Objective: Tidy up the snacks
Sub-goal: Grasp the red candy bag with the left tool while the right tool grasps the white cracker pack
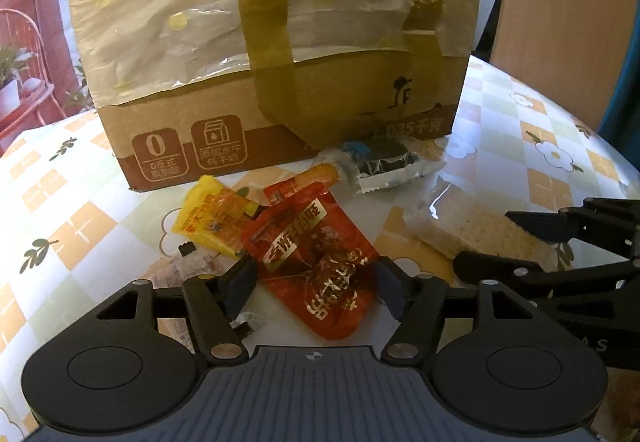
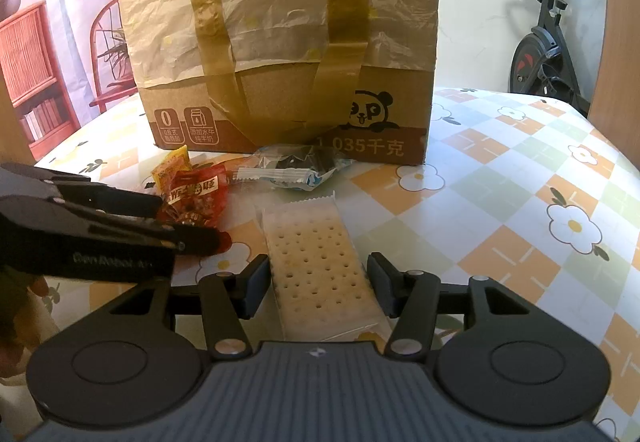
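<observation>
2 grippers: both low over the table (image 2: 500, 177), in front of the cardboard box (image 2: 288, 41)
Left gripper (image 1: 314, 284): jaws wide apart, straddling the red snack pouch (image 1: 316, 262); whether the pads touch it cannot be told
Right gripper (image 2: 318, 284): jaws wide apart, either side of the cracker pack (image 2: 316, 266); contact unclear
Yellow packet (image 1: 212, 219): just beside the pouch, in front of the box
Dark cake pack (image 1: 384, 161): against the box's base

Cardboard box (image 2: 288, 53) blocks ahead; bare tablecloth (image 2: 520, 209) right passable.
</observation>
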`<state>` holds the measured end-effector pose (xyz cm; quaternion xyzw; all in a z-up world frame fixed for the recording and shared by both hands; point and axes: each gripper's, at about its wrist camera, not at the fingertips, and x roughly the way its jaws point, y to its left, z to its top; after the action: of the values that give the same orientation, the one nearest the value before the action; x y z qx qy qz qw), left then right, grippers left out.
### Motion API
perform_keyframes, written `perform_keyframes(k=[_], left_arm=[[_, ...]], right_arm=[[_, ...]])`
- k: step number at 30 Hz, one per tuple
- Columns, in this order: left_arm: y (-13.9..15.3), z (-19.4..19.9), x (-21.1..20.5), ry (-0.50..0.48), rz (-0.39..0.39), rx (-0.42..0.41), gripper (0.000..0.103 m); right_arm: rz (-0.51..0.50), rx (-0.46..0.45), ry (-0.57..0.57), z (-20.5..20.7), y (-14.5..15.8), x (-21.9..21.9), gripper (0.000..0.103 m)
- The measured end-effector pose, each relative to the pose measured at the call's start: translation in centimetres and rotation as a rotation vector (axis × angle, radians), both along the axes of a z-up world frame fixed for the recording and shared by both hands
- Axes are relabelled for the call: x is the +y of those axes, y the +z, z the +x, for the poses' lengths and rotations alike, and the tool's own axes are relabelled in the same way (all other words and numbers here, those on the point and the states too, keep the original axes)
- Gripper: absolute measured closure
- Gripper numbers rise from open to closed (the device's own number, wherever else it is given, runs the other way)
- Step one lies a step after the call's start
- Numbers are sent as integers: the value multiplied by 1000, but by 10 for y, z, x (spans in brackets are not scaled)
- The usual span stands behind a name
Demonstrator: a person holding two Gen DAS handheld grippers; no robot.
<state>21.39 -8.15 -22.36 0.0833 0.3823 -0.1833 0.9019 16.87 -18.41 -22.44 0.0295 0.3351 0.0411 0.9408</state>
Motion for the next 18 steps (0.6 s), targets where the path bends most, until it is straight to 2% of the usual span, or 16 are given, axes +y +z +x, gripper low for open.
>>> perform_keyframes(k=[3,4,5,13,14,18], left_arm=[[4,1,5,1,-28,17,43],[5,-1,6,-2,-37,17,59],[7,-4,7,-11,-39,13,65],[12,-18,14,-23,-56,12,72],[14,-19,15,-17,-59,6,93],[23,-20,19,-21,-78,-6,96]], right_arm=[[0,0,0,0,0,0,46],[0,0,0,0,0,0,46],[1,0,0,0,0,0,46],[3,-1,0,0,1,-1,46],[4,-1,0,0,1,-1,46],[14,0,-4,0,1,-3,48]])
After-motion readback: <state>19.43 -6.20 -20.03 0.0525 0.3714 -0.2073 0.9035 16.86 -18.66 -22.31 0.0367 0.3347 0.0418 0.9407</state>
